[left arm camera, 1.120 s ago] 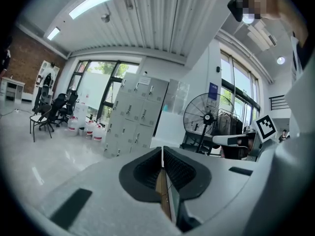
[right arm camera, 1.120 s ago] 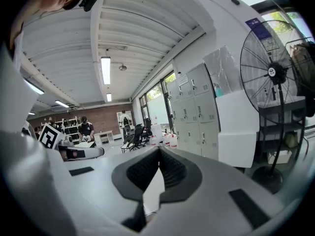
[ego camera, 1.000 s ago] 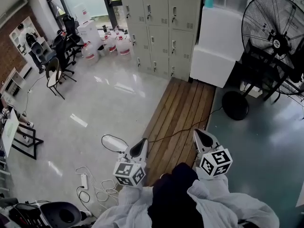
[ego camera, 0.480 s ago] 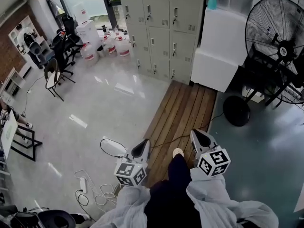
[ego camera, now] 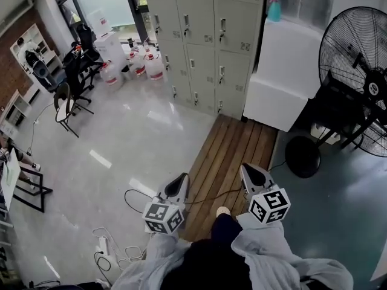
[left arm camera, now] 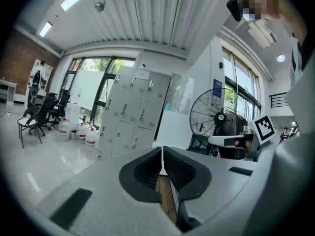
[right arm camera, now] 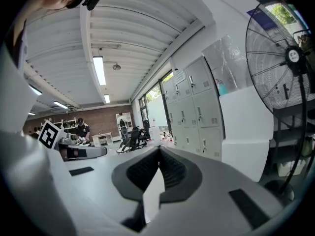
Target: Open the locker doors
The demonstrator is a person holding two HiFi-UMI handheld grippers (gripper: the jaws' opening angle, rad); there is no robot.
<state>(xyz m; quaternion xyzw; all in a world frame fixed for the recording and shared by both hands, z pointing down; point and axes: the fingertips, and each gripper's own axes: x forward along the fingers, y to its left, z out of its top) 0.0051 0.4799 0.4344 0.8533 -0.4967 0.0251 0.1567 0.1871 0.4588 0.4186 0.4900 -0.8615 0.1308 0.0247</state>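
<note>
Two tools are held low, close to the person, over the near end of a brown wooden floor strip (ego camera: 233, 147). The left tool (ego camera: 180, 181) has its two jaws pressed together, with nothing between them. The right tool (ego camera: 249, 171) has its jaws together too, and it is also empty. Both tools point toward the far side of the room.

The tall grey metal lockers (ego camera: 202, 38) stand far away, well apart from both tools, at the far end of the wooden strip. Every locker door that shows is closed.

To the left of the lockers, a bunch of big water jugs (ego camera: 151, 65) sits on the shiny pale floor (ego camera: 121, 138). Just to the right of the lockers is a big white box-shaped block (ego camera: 284, 71) with a blue-green spray bottle (ego camera: 274, 8) on top. Farther right stands a large round black fan (ego camera: 363, 71). A black chair (ego camera: 63, 104) is far off on the left. White cables (ego camera: 118, 246) lie on the floor near the left tool.
</note>
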